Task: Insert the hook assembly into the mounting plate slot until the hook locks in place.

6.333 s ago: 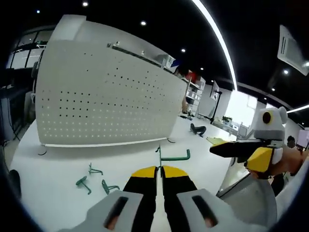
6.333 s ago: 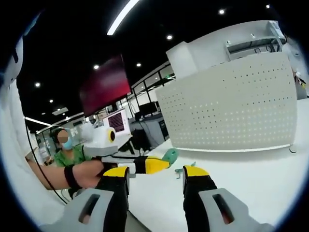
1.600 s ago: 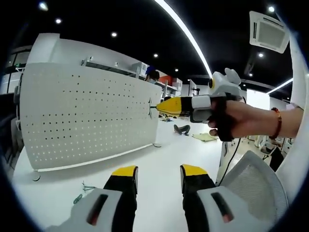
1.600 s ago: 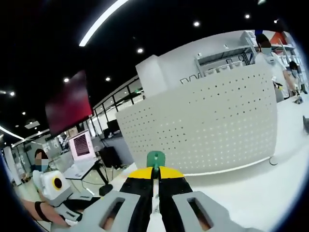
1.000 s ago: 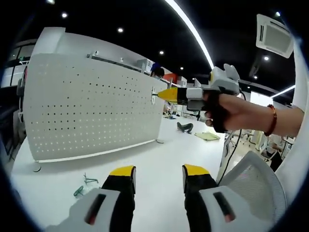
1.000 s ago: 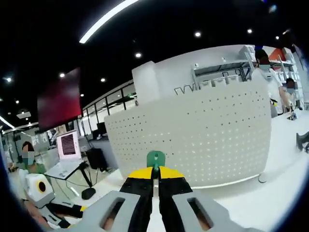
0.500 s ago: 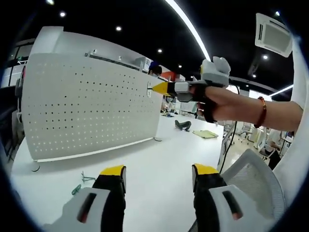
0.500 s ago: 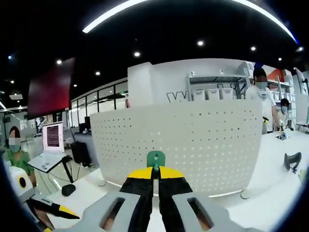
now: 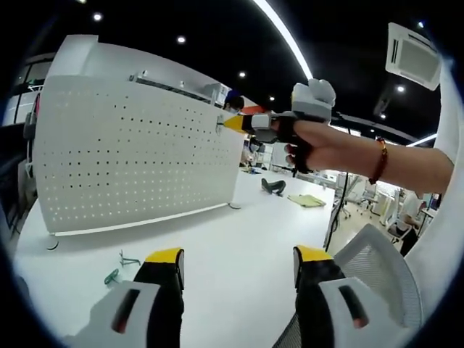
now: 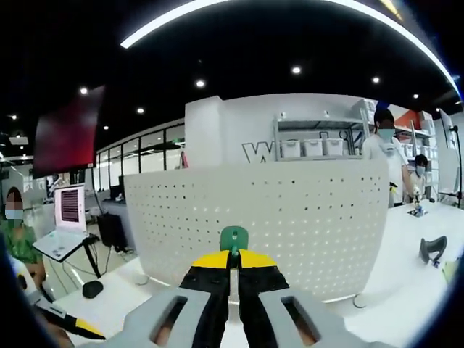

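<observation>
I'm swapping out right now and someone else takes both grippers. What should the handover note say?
Right gripper: shut on a green hook, raised near the upper right part of the white pegboard.
Left gripper: open, holding nothing, low over the white table.
Spare green hooks lie on the table in front of the board.
Done: hook picked up and brought to the board.
Left: seat it in a hole until it locks; not yet visibly seated.

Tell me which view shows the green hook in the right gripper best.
The right gripper view: the green hook sticks up large and centred from the shut right gripper. The left gripper view shows it as a tiny tip at the pegboard.
</observation>
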### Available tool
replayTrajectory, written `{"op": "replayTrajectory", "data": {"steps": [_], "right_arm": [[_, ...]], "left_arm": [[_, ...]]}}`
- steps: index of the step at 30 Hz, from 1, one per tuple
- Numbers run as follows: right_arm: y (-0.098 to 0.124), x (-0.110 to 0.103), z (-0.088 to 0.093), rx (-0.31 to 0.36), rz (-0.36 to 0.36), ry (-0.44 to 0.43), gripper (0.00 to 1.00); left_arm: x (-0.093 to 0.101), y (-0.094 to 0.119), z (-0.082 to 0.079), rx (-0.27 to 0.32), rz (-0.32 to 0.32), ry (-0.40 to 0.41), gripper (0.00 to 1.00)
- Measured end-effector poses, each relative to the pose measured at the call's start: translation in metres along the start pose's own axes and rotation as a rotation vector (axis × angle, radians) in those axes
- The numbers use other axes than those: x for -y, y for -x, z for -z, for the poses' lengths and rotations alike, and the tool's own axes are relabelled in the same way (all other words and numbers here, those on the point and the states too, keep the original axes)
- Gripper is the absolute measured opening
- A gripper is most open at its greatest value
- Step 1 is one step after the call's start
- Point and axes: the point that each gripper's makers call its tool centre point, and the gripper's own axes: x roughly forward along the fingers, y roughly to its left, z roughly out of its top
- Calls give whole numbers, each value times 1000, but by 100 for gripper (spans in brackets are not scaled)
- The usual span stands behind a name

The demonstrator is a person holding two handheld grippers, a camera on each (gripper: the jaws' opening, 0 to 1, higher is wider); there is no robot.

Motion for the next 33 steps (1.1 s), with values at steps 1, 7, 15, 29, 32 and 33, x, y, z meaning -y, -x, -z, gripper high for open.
{"op": "replayTrajectory", "data": {"steps": [1, 7, 15, 29, 32, 33], "right_arm": [[0, 0, -1, 2, 1, 0, 1], [-5, 7, -7, 11, 19, 14, 1], [-14, 14, -14, 19, 33, 2, 1], [-29, 29, -22, 18, 65, 7, 1], [-32, 32, -25, 22, 71, 5, 1], [-33, 32, -26, 23, 73, 6, 1]], "left_arm": [[0, 1, 0, -1, -3, -5, 62], [-2, 5, 2, -15, -10, -20, 62], [-5, 10, 3, -22, -17, -31, 61], [-7, 8, 3, -9, -21, -27, 59], [-6, 7, 4, -13, -18, -23, 60], [-6, 7, 3, -11, -17, -25, 60]]}}
